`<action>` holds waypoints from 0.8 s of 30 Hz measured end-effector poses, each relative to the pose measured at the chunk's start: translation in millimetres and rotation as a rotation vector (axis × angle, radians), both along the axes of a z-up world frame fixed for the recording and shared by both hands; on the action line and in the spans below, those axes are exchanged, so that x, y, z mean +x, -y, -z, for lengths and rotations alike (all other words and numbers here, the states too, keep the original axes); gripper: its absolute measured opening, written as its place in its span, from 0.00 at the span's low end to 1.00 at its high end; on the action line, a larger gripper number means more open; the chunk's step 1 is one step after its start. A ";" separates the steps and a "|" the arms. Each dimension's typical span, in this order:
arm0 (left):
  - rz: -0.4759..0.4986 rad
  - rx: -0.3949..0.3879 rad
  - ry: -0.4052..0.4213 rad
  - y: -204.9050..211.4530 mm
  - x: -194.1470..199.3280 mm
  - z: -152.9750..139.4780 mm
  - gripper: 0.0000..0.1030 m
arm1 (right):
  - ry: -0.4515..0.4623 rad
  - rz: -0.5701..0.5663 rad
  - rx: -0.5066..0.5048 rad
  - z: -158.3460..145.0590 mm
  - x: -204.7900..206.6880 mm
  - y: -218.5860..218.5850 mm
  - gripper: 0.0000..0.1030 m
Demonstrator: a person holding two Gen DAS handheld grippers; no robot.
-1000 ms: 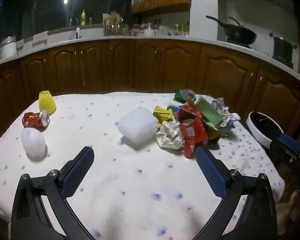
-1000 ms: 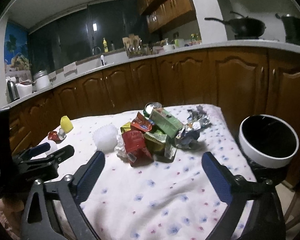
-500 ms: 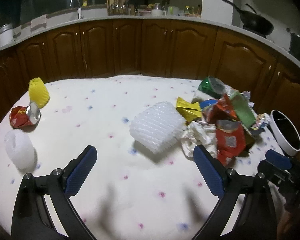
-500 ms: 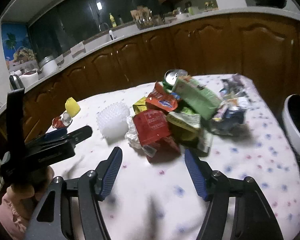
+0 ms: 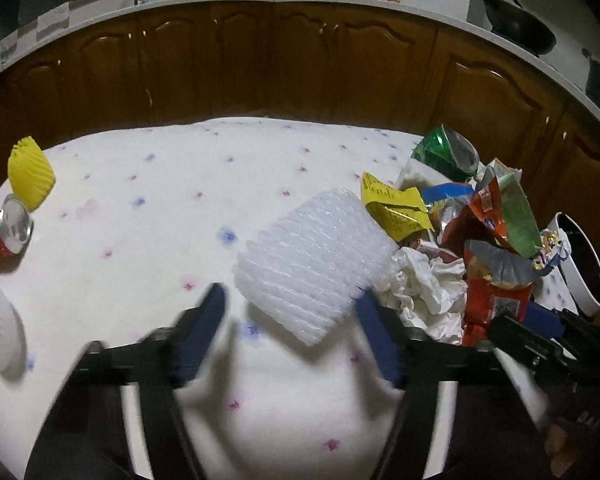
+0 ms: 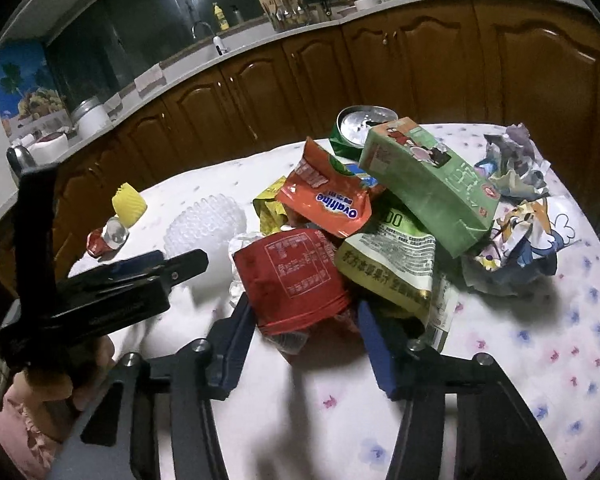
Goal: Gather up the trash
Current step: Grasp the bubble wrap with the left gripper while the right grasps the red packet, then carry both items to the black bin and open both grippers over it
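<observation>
1. The left gripper point(image 5: 290, 312) is open about as wide as the white foam net sleeve point(image 5: 314, 264) and holds nothing. Its two blue pads stand on either side of the sleeve's near end; the motion blur hides whether they touch it.

2. The right gripper point(image 6: 306, 320) is also open and empty. Its pads stand on either side of the near edge of the red snack packet point(image 6: 290, 280), which lies at the front of the trash pile on the table point(image 6: 540, 360).

3. The sleeve lies on its side just left of the pile, touching the crumpled white tissue point(image 5: 424, 284). Its long axis runs diagonally, from near-left to far-right, and the ribs run along that axis. The near flat end points toward the left gripper.

4. Risk, in my judgement: the foam is soft and may fold or slip out if squeezed near its end.

5. The red packet lies partly under other wrappers, so pulling it may drag them. The white bin point(image 5: 580, 264) stands at the table's right edge.
</observation>
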State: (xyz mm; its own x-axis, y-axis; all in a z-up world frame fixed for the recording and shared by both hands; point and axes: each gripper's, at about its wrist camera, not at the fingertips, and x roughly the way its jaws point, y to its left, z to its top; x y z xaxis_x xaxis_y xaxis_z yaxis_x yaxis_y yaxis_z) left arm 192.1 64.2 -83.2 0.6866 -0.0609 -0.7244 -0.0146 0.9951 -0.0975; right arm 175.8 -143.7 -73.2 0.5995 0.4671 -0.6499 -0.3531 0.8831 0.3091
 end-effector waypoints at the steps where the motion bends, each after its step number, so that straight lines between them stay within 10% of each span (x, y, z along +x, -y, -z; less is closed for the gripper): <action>1: 0.003 -0.003 -0.003 0.2 -0.1 0.2 0.39 | 0.000 -0.004 0.005 0.1 -0.9 1.2 0.47; 4: 0.003 -0.012 0.002 -1.0 -3.4 -2.8 0.19 | -0.006 -0.017 0.031 -0.8 -5.3 7.1 0.44; 24: 0.145 -0.089 0.181 62.9 -62.7 -82.0 0.16 | 0.098 0.075 0.089 -47.8 -76.0 75.9 0.44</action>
State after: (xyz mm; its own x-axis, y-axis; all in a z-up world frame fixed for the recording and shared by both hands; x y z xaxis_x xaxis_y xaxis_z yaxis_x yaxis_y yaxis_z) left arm 129.3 1.3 -1.2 0.7842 -0.2257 -0.5780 0.1529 0.9731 -0.1725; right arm 99.8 -219.6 -25.3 0.6934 0.4721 -0.5443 -0.3199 0.8786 0.3545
